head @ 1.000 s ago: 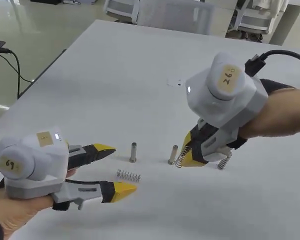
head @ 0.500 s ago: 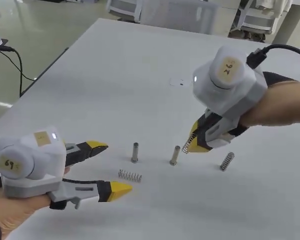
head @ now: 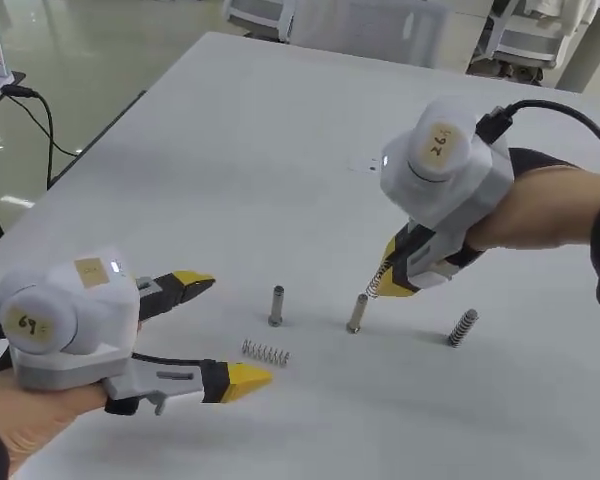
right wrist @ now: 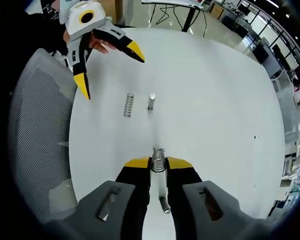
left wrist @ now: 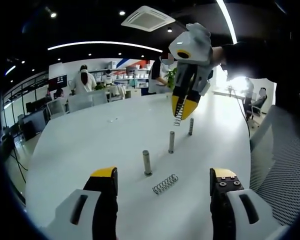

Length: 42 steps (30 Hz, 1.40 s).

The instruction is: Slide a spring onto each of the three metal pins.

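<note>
- Right claw [head: 385,287] clamped on a small coiled steel spring [head: 376,282], just above a short grey metal pin [head: 357,313].
- Left claw [head: 225,328] spread apart; a loose spring [head: 265,352] lies on the white bench [head: 230,170] just ahead of it.

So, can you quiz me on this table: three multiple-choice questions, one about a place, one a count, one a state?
1. The loose spring lies: A) beside the left pin B) on a chair C) in a box.
2. Pins already wearing a spring: A) none B) one C) three.
3. The right gripper is: A) wide open B) shut on a second spring C) lying down.
A: it lies flat near that bare pin. B: only the right-hand pin is sleeved. B: its jaws pinch it above the middle pin.
</note>
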Motion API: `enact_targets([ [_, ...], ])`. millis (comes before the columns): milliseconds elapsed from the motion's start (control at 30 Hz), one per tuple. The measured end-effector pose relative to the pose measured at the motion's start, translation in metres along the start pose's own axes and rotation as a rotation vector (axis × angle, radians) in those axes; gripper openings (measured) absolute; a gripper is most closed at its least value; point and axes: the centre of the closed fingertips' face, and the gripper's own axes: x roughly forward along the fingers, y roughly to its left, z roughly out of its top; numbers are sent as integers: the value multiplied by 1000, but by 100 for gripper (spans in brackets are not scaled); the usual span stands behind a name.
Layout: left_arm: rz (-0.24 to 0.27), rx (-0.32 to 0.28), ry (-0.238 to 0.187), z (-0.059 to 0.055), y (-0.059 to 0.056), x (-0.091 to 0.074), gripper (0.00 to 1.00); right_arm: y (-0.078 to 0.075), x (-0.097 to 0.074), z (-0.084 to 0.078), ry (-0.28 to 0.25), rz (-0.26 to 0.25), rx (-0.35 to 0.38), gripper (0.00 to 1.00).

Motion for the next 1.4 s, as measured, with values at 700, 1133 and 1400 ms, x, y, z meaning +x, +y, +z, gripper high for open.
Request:
enact_targets([
  [700,-54,-25,-22,-1,-3,3,79,-4,14,1,24,18,-4,13],
  [1133,-76,-29,-25,-1,-3,4,77,-6,23,-2,40,35,1,13],
  [1400,-77,-25,-23,-1,-3,5,78,-4,34,-5,57,44,-2,13],
])
